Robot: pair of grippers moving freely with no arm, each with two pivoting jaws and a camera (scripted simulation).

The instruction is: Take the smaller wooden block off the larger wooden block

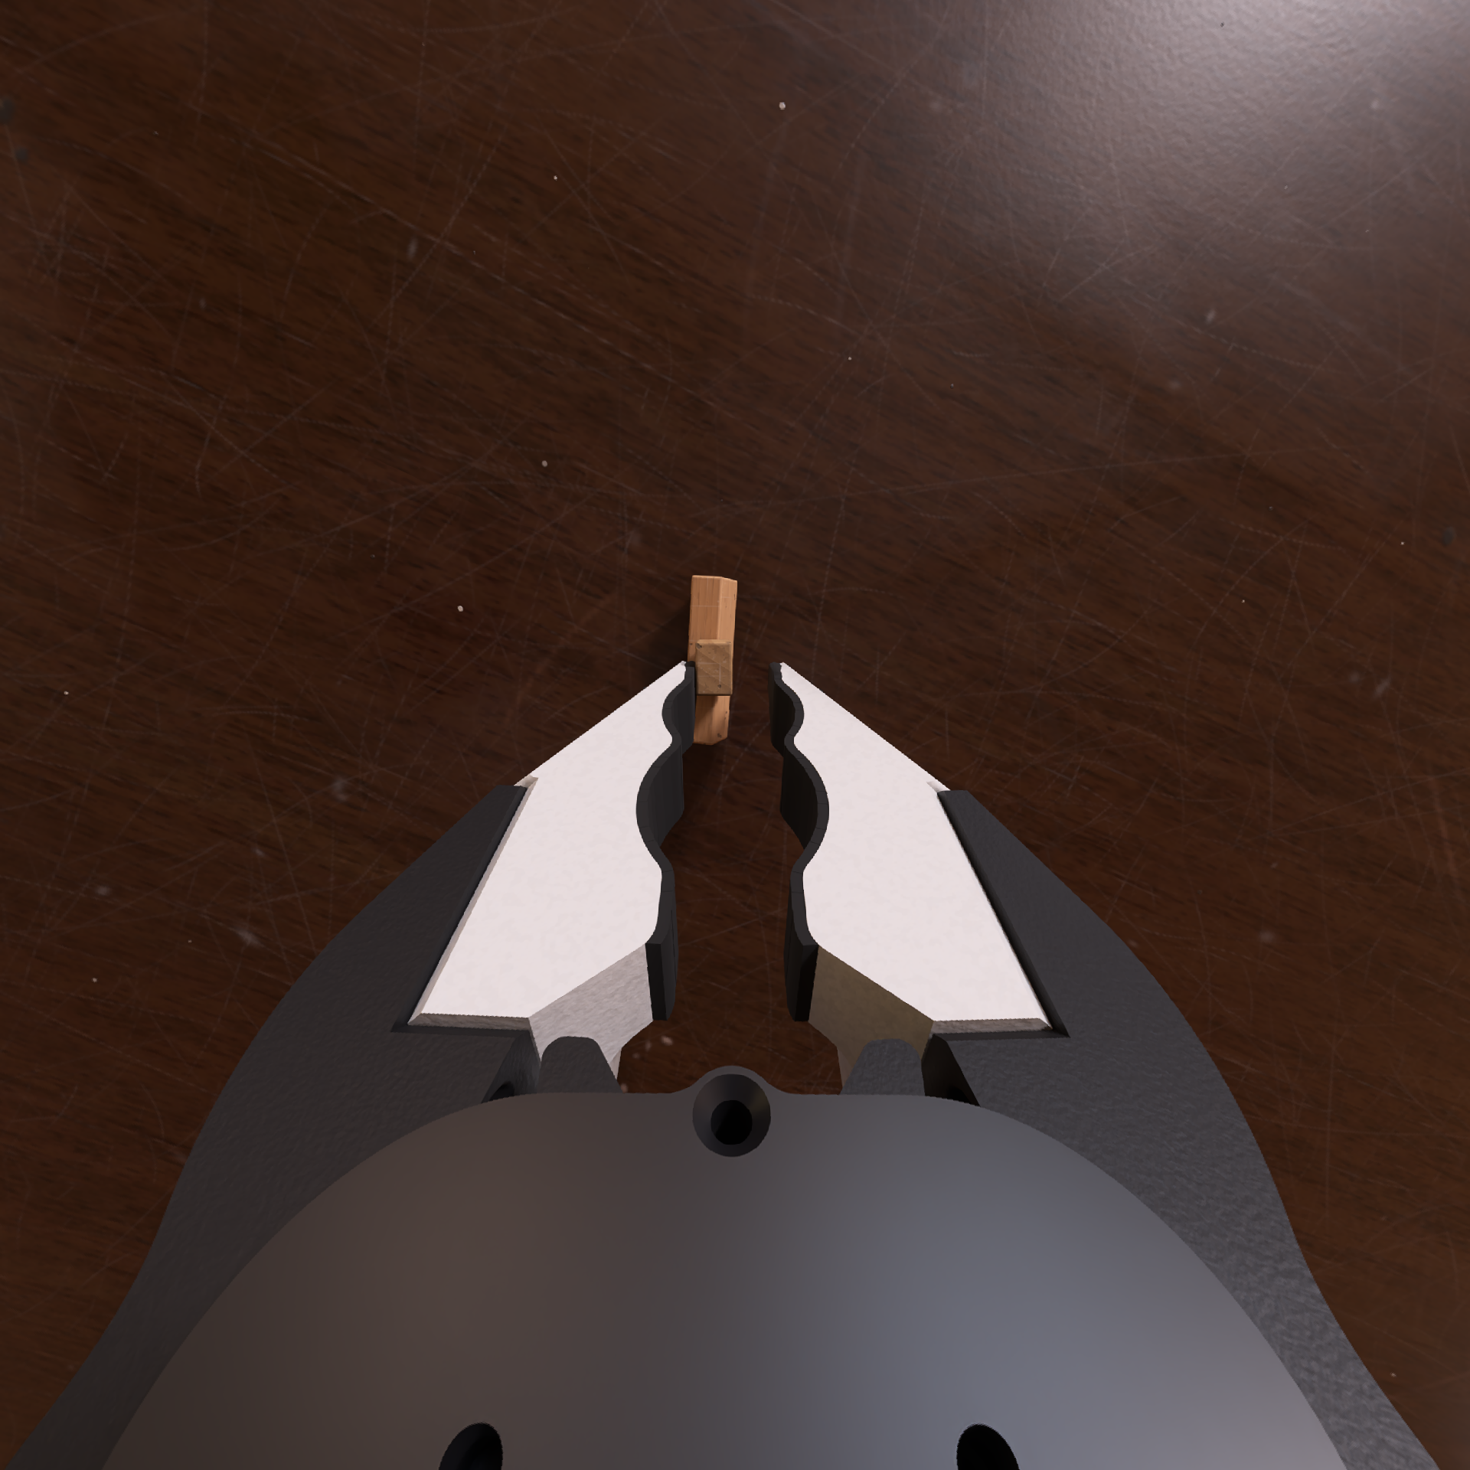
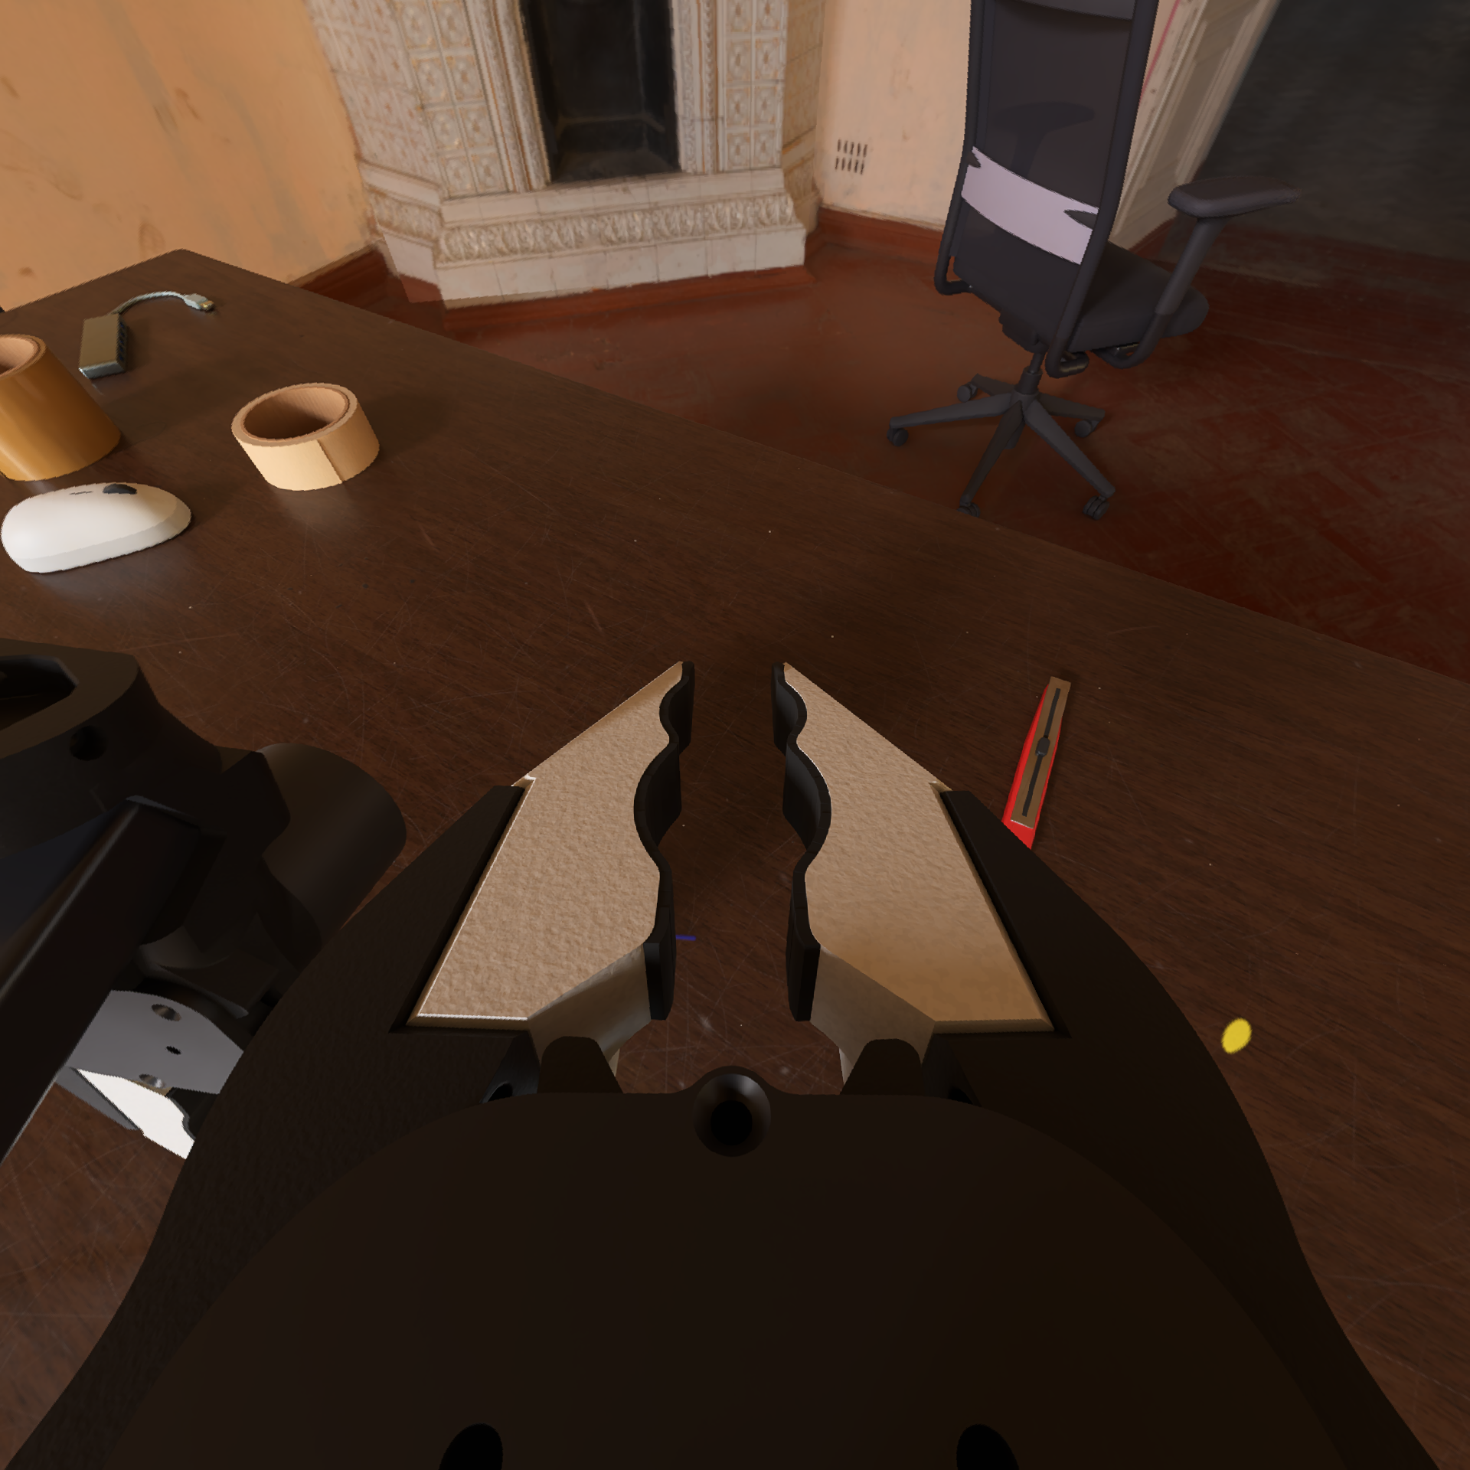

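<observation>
In the left wrist view a long orange-tan larger wooden block point(image 1: 711, 612) lies on the dark brown table point(image 1: 398, 398). A smaller, duller wooden block point(image 1: 713, 666) sits on top of it near its middle. My left gripper point(image 1: 732, 672) is open and looks straight down on them; the blocks lie just inside its left fingertip point(image 1: 676, 692), and that finger hides part of the larger block's left side. My right gripper point(image 2: 733, 676) is open and empty above the table; neither block shows in its view.
In the right wrist view the left gripper's dark body point(image 2: 143, 859) is at the left. A white mouse point(image 2: 95, 525), two tape rolls point(image 2: 306, 437), a grey hub point(image 2: 107, 346), a red utility knife point(image 2: 1038, 764) and a yellow dot point(image 2: 1235, 1036) lie on the table. An office chair point(image 2: 1058, 262) stands beyond the table's edge.
</observation>
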